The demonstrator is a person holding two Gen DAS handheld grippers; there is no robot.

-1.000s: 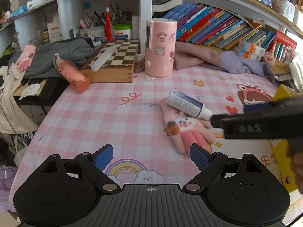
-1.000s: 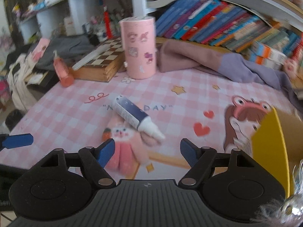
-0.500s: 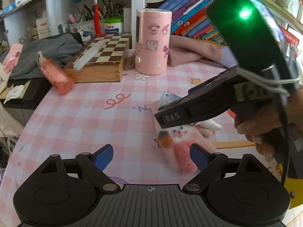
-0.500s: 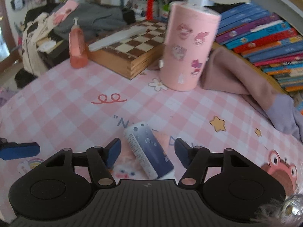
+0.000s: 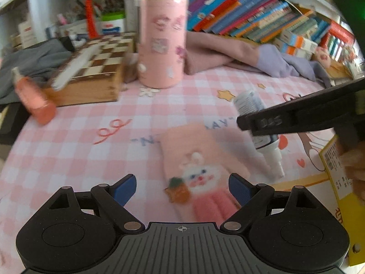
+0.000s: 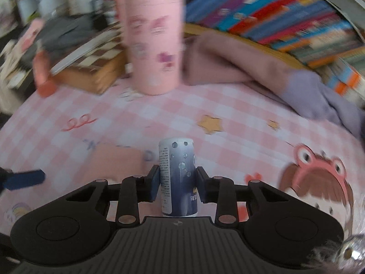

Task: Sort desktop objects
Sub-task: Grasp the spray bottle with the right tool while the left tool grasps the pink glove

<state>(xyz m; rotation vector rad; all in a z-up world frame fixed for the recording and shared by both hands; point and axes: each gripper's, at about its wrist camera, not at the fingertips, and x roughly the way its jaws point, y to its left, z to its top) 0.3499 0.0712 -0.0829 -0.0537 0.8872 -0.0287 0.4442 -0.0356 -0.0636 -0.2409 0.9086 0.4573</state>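
Blue-and-white tube [image 6: 177,178], pinched at mid-body between the right gripper [image 6: 176,186] fingers, flat end pointing away from the camera; the left wrist view shows its white nozzle [image 5: 275,163] angled down, apparently clear of the pink checked tablecloth [image 5: 75,141]. A grip across the barrel probably keeps the smooth tube from slipping. Left gripper [image 5: 182,189] hovers with fingers spread wide over the pink bunny glove [image 5: 198,171], holding nothing, plausibly positioned to take that item next. Compared with half a second earlier, the right fingers, then open around the tube lying on the glove, have closed, and the tube has left the glove.
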